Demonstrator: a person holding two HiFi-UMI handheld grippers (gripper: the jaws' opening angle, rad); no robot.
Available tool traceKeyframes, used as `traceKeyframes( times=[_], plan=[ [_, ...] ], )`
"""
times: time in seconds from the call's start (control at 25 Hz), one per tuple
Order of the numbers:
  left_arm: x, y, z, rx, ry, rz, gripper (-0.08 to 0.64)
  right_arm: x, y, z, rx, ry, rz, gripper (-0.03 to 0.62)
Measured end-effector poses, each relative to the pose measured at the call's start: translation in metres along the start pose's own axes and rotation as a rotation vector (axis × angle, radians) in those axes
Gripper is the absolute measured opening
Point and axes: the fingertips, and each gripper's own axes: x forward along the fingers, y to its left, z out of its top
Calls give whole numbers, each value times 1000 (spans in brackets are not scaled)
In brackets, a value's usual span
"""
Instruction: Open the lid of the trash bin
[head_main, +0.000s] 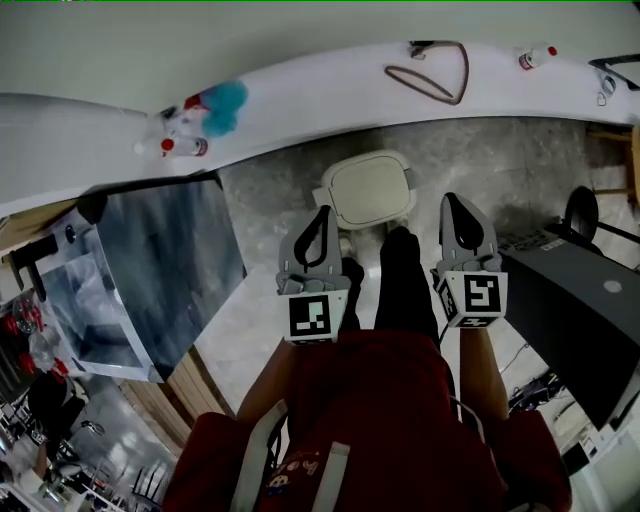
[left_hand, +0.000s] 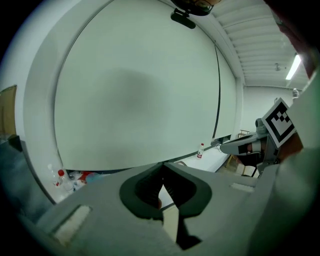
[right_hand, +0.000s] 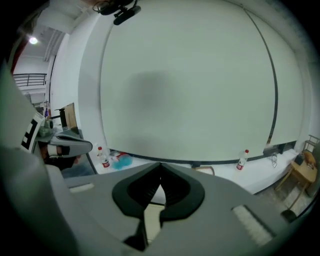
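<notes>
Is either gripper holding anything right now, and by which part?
Nothing is held: the left gripper and the right gripper are both shut and empty.

I am facing a long white worktop (head_main: 300, 95) running under a plain pale wall (right_hand: 190, 85), with grey mottled floor (head_main: 500, 170) lying below.

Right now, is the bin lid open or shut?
Shut. The bin lid lies flat, with no gap showing in the head view.
</notes>
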Motion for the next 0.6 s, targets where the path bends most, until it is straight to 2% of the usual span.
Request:
traceKeyframes(
  times=[0.32, 0.52, 0.6],
  plan=[
    [34, -11, -74, -64, 159, 93, 5, 47, -23, -74, 6, 167, 116, 0],
    [59, -29, -127, -185, 297, 111, 5, 71, -38, -124, 9, 260, 163, 2],
    [69, -35, -145, -209, 338, 112, 5, 82, -40, -147, 9, 300, 186, 10]
  ],
)
